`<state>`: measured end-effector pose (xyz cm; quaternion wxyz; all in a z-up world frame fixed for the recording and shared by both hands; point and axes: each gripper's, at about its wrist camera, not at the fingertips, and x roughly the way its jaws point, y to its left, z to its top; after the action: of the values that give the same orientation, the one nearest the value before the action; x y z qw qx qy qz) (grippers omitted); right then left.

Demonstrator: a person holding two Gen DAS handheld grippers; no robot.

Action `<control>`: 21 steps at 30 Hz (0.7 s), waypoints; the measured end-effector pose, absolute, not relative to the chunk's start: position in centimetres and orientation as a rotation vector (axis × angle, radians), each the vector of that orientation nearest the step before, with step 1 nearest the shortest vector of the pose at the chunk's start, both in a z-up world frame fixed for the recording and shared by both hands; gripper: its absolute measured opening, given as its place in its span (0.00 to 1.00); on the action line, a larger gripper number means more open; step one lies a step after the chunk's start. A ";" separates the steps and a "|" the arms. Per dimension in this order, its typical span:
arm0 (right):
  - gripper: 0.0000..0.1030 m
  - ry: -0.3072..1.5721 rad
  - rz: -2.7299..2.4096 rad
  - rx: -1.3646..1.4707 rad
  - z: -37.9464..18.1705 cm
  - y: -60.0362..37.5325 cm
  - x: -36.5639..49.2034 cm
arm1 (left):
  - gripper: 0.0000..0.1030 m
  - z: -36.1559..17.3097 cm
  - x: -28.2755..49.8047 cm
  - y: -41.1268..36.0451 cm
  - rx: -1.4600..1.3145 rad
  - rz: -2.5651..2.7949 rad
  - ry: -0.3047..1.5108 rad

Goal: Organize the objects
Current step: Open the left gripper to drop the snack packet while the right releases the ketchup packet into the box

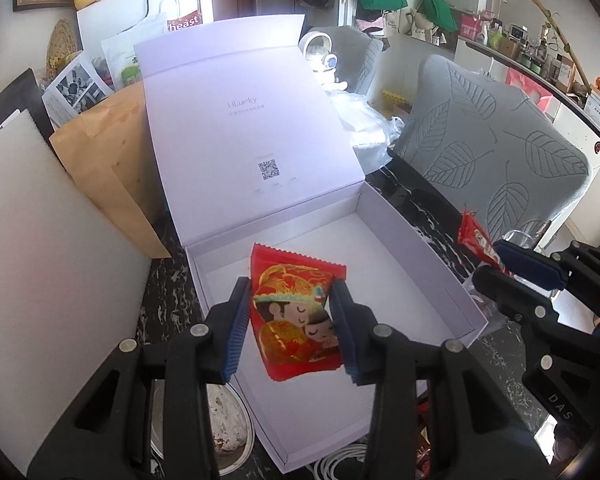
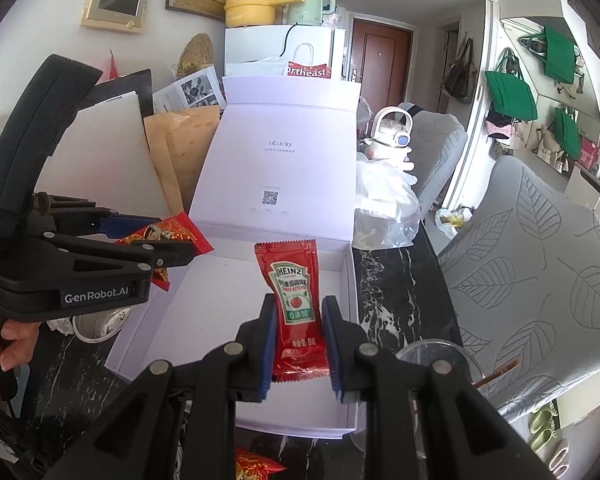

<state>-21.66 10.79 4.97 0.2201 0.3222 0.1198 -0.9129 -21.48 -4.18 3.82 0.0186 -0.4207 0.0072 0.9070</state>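
Left gripper point(image 1: 292, 328) clenched on the red snack packet point(image 1: 296, 312); right gripper point(image 2: 298, 344) clenched on the ketchup sachet point(image 2: 296, 300). Both hang over the open white box point(image 1: 420, 248), which looks empty. Risk: grippers near each other may collide; a sachet may snag the box wall. Raised lid point(image 1: 236, 120) blocks the far side; counter point(image 2: 384, 280) margins narrow.

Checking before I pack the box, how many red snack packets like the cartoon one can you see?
2: one red cartoon packet held by the left gripper over the white box; another lying below the box's near edge. Others may be hidden.
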 end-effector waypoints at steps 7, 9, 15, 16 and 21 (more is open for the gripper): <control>0.21 0.352 -2.501 0.900 4.2 9.0 -24.0 | 0.37 2.4 -23.7 -5.0 -1.366 2.809 0.020; 0.21 0.357 -2.489 0.901 3.9 8.5 -24.6 | 0.37 2.1 -24.3 -5.1 -1.378 2.814 0.038; 0.21 0.366 -2.457 0.925 2.9 7.2 -26.6 | 0.37 1.4 -25.9 -5.3 -1.385 2.824 0.088; 0.21 0.367 -2.452 0.931 2.7 7.1 -27.0 | 0.37 1.3 -26.1 -5.3 -1.385 2.822 0.097; 0.21 0.353 -2.432 0.978 1.5 6.8 -28.6 | 0.37 0.6 -27.2 -5.4 -1.400 2.815 0.131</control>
<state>-28.56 6.84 1.52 0.2458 0.3586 0.1295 -0.8912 -27.25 -5.38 0.59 -0.0025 -0.4449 0.0418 0.8946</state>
